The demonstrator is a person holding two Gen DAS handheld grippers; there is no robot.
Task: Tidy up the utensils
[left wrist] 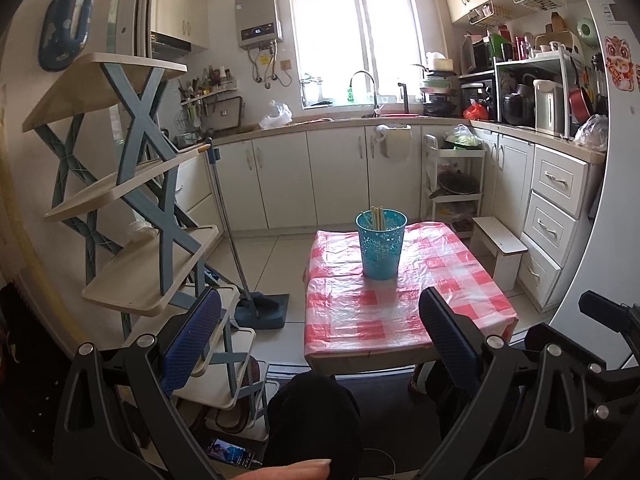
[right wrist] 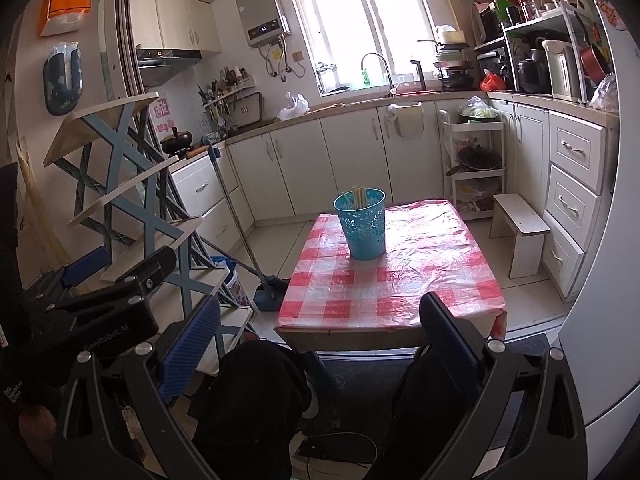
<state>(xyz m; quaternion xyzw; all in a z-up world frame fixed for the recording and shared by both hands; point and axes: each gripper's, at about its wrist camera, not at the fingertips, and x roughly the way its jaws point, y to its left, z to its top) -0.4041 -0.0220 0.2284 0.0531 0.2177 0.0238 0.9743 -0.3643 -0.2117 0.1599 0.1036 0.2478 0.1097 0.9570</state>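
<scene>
Your left gripper is spread wide and holds nothing — same for your right gripper, both held back from the near edge of the tabletop. The blue cup stands upright toward the far end of the checked cloth, with the chopsticks inside it, tips poking above the rim.
</scene>
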